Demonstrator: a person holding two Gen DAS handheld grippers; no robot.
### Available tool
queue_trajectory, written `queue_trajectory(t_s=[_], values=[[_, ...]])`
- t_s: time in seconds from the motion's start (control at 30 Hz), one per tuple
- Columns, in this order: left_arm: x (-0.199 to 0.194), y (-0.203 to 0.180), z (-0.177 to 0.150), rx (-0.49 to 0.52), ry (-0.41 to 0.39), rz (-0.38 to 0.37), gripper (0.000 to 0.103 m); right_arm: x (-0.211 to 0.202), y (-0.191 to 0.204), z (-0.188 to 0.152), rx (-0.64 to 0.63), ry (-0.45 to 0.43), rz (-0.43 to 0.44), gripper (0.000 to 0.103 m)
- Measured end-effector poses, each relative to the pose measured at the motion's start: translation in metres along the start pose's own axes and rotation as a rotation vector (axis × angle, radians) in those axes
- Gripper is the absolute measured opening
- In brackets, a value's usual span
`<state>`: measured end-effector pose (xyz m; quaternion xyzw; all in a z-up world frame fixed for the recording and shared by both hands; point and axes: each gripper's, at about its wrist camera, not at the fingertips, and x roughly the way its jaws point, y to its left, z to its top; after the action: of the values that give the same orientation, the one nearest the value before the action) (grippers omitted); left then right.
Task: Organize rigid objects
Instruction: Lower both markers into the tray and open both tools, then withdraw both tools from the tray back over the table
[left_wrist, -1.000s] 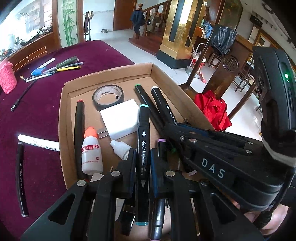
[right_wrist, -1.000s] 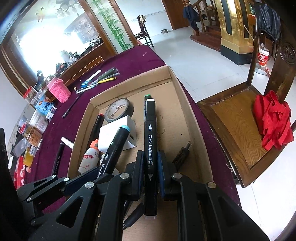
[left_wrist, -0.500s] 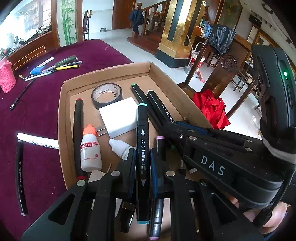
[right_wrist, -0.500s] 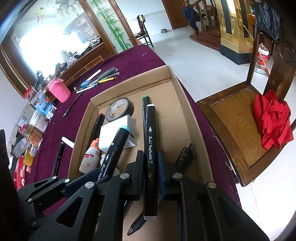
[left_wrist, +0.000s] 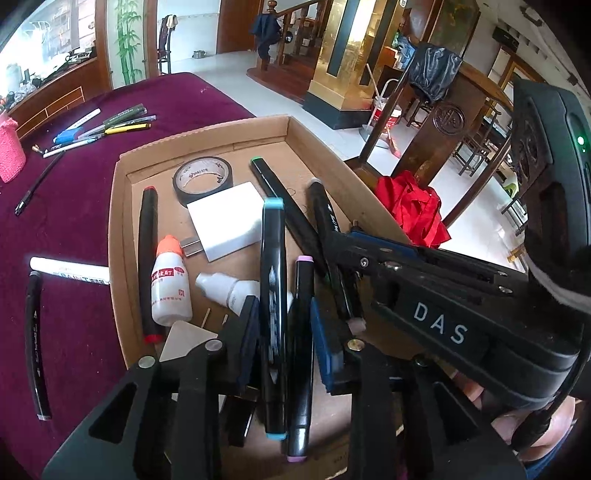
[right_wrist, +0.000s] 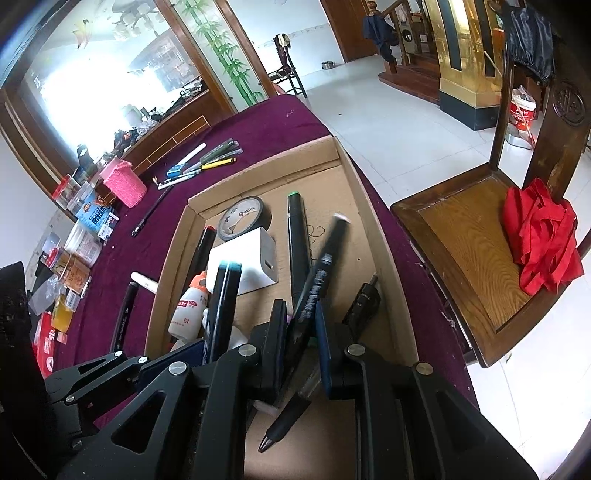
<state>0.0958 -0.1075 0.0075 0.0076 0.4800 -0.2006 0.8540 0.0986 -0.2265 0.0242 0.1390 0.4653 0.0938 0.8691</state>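
Blurred: teal-capped marker (left_wrist: 273, 295), white-capped marker (right_wrist: 325, 258). Hidden behind right gripper (right_wrist: 300, 332): purple-capped marker's (left_wrist: 301, 332) lower end.

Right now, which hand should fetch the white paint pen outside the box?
Left: left fingers are opening around the teal-capped marker, and the paint pen lies that side; the right fingers grip a black marker.

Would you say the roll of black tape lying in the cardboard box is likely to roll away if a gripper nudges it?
Probably not: the tape roll lies flat on its side, so it would likely slide. It looks rigid and fairly light.
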Motion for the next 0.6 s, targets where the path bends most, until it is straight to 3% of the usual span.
queue_trajectory(t_s=[0.37,0.6], values=[[-0.019,0.001,-0.009,0.005,-0.023,-0.005,0.026,-0.024,0.005,-0.008,0.009,-0.038,0.024,0.014],[-0.042,0.015,-0.019,-0.011,-0.055,-0.019,0.026,-0.040,0.022,-0.022,0.012,-0.065,0.071,0.023]])
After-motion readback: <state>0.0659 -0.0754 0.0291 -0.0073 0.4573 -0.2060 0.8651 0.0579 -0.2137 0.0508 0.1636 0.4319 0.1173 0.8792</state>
